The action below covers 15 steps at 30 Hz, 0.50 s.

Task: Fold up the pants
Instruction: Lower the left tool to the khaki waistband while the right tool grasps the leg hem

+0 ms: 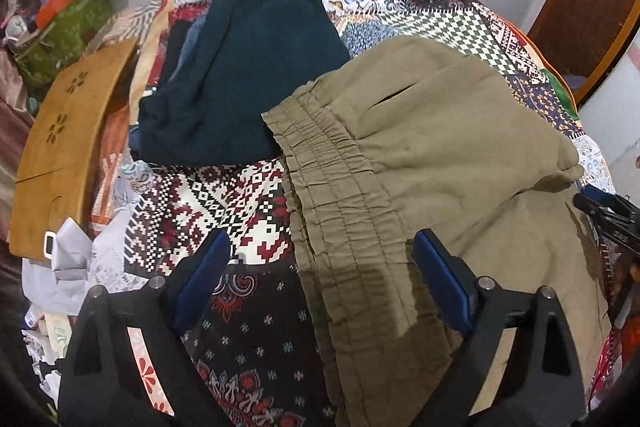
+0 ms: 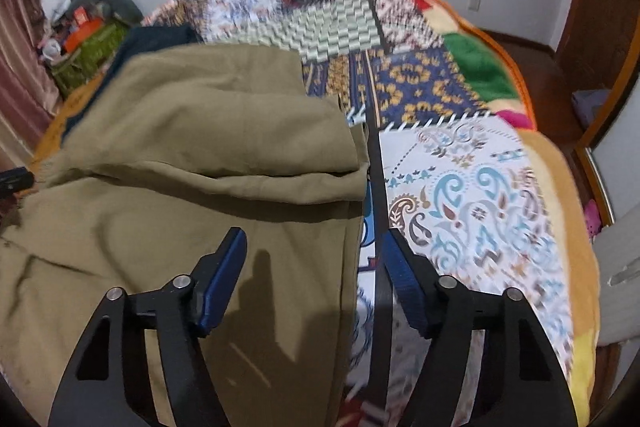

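Pants in khaki lie folded on the patchwork quilt, their gathered waistband between the spread, empty fingers of the left gripper. The right gripper hovers spread over their right edge. Beyond the left tongs lies a dark teal garment, possibly folded.

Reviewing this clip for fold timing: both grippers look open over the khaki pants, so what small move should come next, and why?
Probably lower the left gripper onto the elastic waistband and close. Its fingers are open with the band between them, and nothing is held. The khaki pants already lie folded once on the patchwork blanket, and the right gripper is open over their right edge.
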### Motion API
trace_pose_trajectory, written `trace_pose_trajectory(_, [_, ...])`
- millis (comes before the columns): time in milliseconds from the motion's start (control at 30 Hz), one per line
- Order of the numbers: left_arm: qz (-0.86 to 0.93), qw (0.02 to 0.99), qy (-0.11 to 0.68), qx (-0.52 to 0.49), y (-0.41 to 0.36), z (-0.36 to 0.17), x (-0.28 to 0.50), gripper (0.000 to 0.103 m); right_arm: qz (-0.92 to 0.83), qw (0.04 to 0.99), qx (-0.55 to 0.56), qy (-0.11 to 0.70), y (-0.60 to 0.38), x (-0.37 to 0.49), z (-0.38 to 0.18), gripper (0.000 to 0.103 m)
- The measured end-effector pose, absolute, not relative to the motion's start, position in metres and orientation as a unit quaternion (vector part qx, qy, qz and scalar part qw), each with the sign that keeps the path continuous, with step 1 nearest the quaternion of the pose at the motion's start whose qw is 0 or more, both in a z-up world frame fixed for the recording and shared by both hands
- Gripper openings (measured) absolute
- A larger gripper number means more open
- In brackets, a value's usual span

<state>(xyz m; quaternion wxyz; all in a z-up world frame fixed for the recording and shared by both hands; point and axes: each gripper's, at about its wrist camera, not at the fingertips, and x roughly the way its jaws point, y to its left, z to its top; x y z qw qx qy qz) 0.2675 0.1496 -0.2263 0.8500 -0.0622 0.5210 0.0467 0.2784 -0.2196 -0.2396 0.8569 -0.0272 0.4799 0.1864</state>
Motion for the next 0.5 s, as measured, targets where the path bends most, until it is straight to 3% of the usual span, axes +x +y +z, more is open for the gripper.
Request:
trace_pose_trajectory(200, [0.025,0.839,0.539,-0.069,0.145,-0.242,0.274,0.094,0.191,0.850,-0.077,0.485,-0.204,0.279,-0.253,0.056])
trace_pose_trajectory(233, [0.022,0.838,0.541,-0.072,0.145,-0.244,0.275,0.094,0.190,0.851,-0.079,0.484,-0.204,0.278,-0.254,0.050])
trace_pose_trajectory(333, [0.016,0.834,0.544,-0.091,0.147,-0.247,0.275,0.094,0.180,0.851,-0.078,0.487,-0.209,0.281,-0.258,0.016])
trace_pose_trajectory(500, [0.010,0.828,0.548,-0.116,0.154,-0.248,0.274,0.094,0.184,0.852,-0.049,0.488,-0.219,0.284,-0.252,0.009])
